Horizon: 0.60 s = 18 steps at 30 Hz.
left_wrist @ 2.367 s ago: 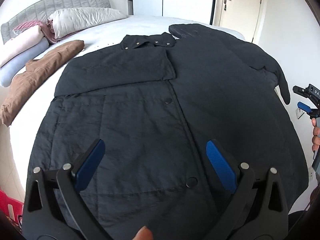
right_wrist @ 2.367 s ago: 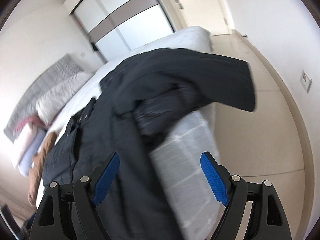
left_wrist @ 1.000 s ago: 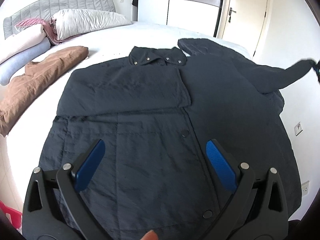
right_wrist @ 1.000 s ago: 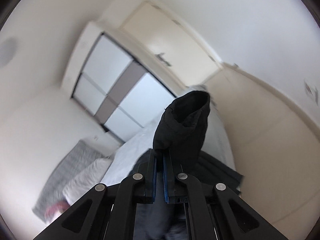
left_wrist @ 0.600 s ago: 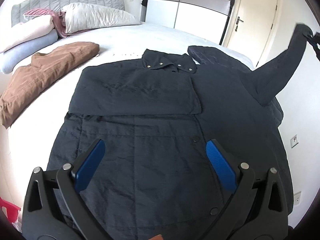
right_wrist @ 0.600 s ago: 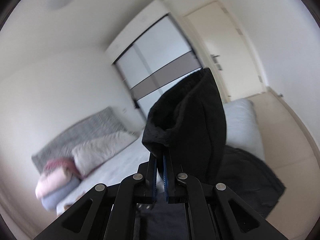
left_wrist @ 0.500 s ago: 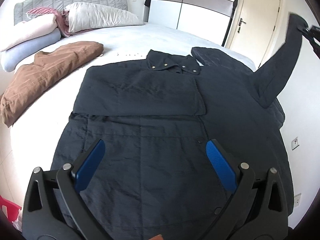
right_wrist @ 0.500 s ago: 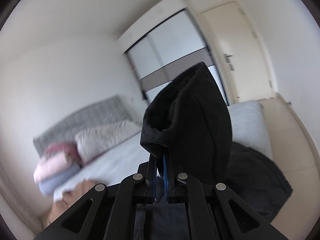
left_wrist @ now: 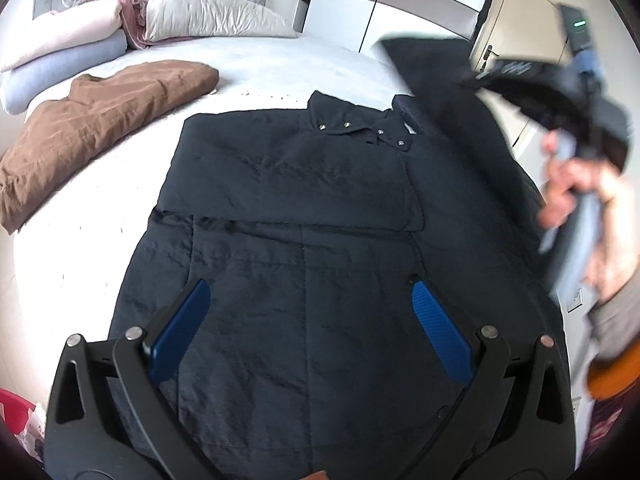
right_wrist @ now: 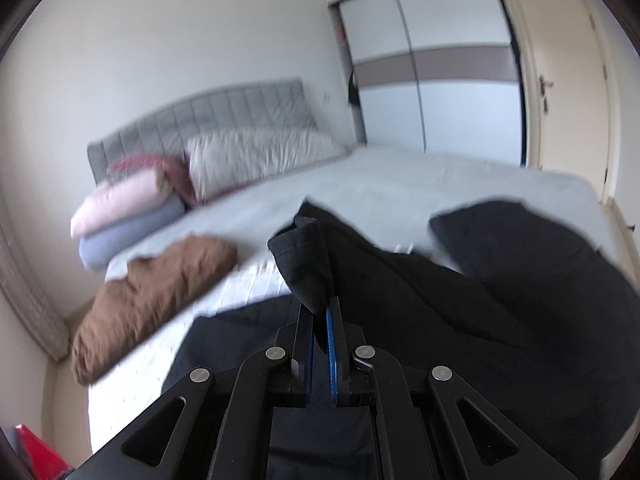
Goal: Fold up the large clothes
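A large black quilted coat [left_wrist: 320, 240] lies front up on the white bed [left_wrist: 260, 64], collar at the far end, its left sleeve folded across the chest. My left gripper [left_wrist: 310, 316] is open and empty above the coat's lower part. My right gripper [right_wrist: 318, 320] is shut on the cuff of the coat's right sleeve [right_wrist: 306, 264] and holds it lifted over the coat. In the left wrist view the right gripper is a blurred shape at the upper right [left_wrist: 560, 92] with the raised sleeve [left_wrist: 436, 72] trailing from it.
A folded brown garment [left_wrist: 100, 120] lies on the bed's left side. Pillows and rolled bedding [left_wrist: 80, 40] sit by the grey headboard [right_wrist: 208, 120]. A wardrobe [right_wrist: 440, 60] and a door [right_wrist: 568, 80] stand beyond the bed. Something red [left_wrist: 16, 408] shows at the lower left.
My right gripper has closed on the hanging right sleeve's cuff, lifted it high, and swung it leftwards over the coat. My left gripper stayed open above the coat's hem.
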Available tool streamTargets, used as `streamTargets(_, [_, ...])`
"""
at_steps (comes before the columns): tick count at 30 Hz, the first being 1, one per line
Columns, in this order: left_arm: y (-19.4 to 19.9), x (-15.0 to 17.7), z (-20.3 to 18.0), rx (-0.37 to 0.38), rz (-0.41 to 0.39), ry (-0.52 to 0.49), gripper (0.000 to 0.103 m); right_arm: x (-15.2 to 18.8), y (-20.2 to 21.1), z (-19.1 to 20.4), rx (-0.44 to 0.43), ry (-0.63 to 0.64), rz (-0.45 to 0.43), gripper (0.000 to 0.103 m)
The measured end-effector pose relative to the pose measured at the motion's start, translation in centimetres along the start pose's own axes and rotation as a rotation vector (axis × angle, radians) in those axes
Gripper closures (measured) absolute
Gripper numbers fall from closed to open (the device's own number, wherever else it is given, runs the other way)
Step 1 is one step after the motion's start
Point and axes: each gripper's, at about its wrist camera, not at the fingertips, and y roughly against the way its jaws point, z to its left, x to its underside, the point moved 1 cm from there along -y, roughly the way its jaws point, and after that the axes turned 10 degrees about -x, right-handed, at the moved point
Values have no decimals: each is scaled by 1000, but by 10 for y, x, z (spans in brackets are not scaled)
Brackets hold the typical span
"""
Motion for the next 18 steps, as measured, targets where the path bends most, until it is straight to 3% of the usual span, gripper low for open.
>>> streamTargets(5, [-16,-3,23,54,97,58,2,53,-71,7,-27,-41,172,92])
streamTargets(8, [-23,-5,36,94,149,110,2,88,-95,-6,-108,-157,340,76])
streamTargets(10, [-25,-6,44,137,166,140,2,98,-95,-13,-209,-240,410,73])
streamTargets(12, [-25,-7,49,176,172,158,2,99,-70,-21,-279,-276,386,72])
streamTargets(14, [-24,-7,53,193,165,167,2,99,-41,-32,-281,-286,345,67])
streamTargets(18, [-23,-11,53,271,145,176,4,110,36,-67,-120,-277,276,62])
